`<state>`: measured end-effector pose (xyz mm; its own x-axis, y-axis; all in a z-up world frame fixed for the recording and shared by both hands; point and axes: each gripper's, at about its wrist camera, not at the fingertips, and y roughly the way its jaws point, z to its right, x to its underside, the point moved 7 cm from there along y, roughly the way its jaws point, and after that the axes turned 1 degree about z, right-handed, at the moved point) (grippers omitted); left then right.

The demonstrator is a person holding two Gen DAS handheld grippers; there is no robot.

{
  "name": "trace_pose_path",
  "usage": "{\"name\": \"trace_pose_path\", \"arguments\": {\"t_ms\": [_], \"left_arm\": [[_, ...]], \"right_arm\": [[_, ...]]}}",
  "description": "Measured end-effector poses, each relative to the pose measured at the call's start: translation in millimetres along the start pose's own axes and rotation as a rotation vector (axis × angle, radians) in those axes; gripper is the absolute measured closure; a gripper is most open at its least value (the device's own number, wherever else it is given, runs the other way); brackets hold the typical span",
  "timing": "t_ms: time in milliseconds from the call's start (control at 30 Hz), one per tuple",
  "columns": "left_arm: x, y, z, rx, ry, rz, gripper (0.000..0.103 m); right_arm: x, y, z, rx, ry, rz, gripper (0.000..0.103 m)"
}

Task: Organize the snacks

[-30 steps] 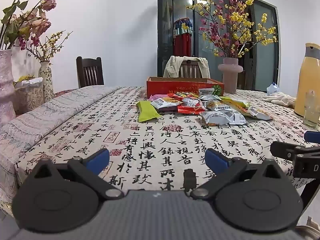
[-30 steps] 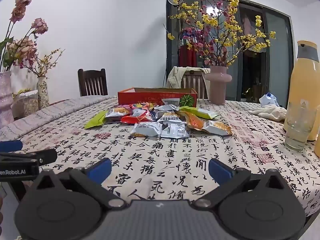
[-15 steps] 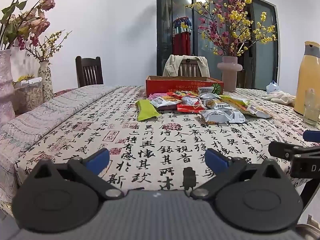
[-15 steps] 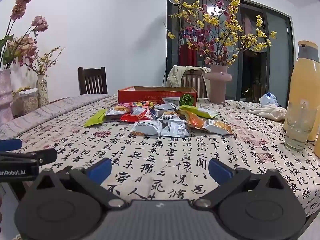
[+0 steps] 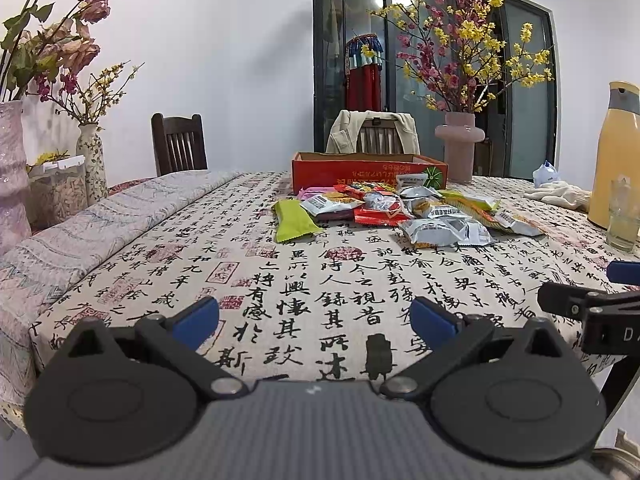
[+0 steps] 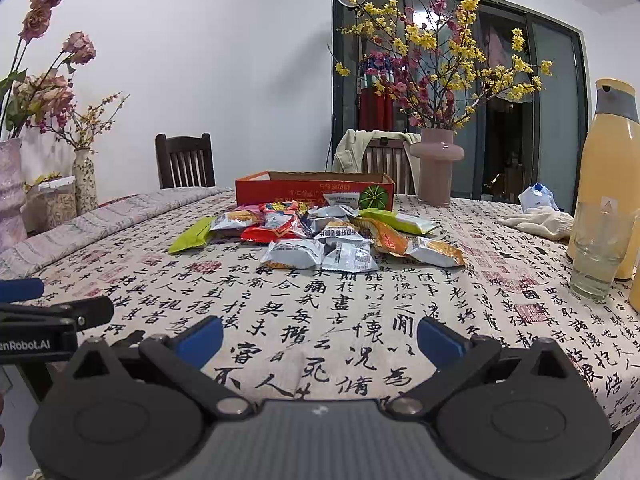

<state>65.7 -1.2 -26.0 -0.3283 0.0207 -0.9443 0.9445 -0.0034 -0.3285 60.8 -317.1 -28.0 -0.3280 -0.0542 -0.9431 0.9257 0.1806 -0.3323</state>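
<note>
1. Nearest the cameras, the left gripper (image 5: 314, 316) and the right gripper (image 6: 320, 336) hover side by side at the near edge of the table (image 5: 120, 236). Both have their jaws spread wide and hold nothing.
2. Between the grippers and the snacks lies a bare stretch of calligraphy-printed tablecloth (image 6: 304, 312). Judging by this, the task is at its opening step: the approach, with no packet yet touched.
3. The snack pile (image 6: 320, 236) sits mid-table, well apart from both grippers. It is loose and overlapping, so an exact count is not possible; roughly a dozen packets show.
4. Countable among them: one green packet (image 5: 292, 222) lying alone at the left edge, two silver packets (image 6: 320, 254) side by side at the front, and one orange-ended packet (image 6: 438, 251) at the right.
5. The next move likely calls for reaching forward and closing on an outlying packet, such as the green one, since it is clear of the heap.
6. Just behind the pile stands one open red box (image 6: 316, 188), the probable destination; its inside is hidden from these views.
7. On the right stand one drinking glass (image 6: 596, 252) and one yellow jug (image 6: 608, 168), both to avoid.
</note>
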Motion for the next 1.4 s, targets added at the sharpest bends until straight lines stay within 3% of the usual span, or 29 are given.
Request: {"name": "trace_pose_path", "arguments": {"t_ms": [1400], "left_arm": [[-2.6, 0.2, 0.7, 0.001, 0.007, 0.003, 0.000]], "right_arm": [[-1.1, 0.7, 5.7, 0.007, 0.012, -0.002, 0.000]]}}
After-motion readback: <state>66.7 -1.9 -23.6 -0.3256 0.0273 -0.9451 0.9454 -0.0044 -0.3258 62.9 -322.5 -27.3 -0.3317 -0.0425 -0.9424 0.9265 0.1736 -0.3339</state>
